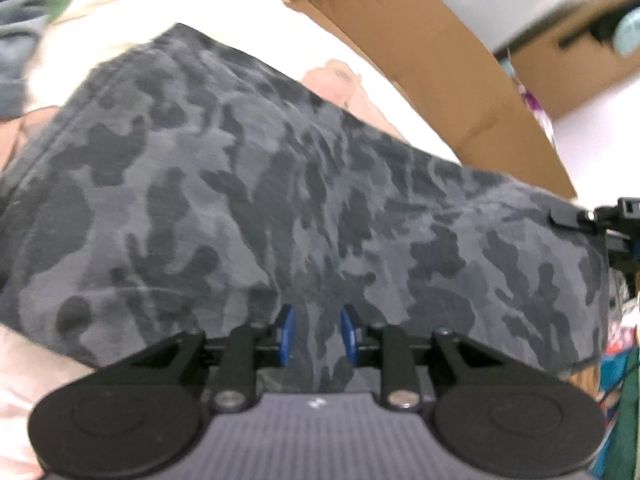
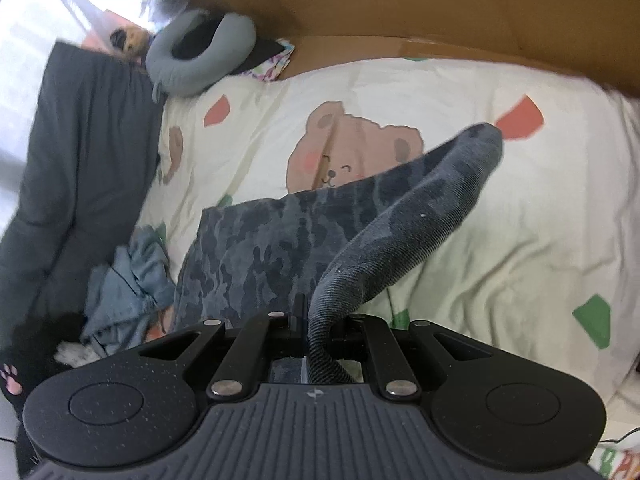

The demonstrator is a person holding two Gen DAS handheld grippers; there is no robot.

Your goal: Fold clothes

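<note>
My right claw (image 2: 306,332) is clenched on a ribbed edge of the camouflage garment (image 2: 256,252), lifting that end off the bed (image 2: 500,240) while the rest lies flat on the bear-print sheet. My left claw (image 1: 316,334) is released: its blue pads (image 1: 287,334) stand apart with the cloth running between them, not pinched. The risk, I think, is lopsided folding: with only one corner held, the fabric may twist, sag or drag toward the blue clothes (image 2: 128,292) lying at the near left.
</note>
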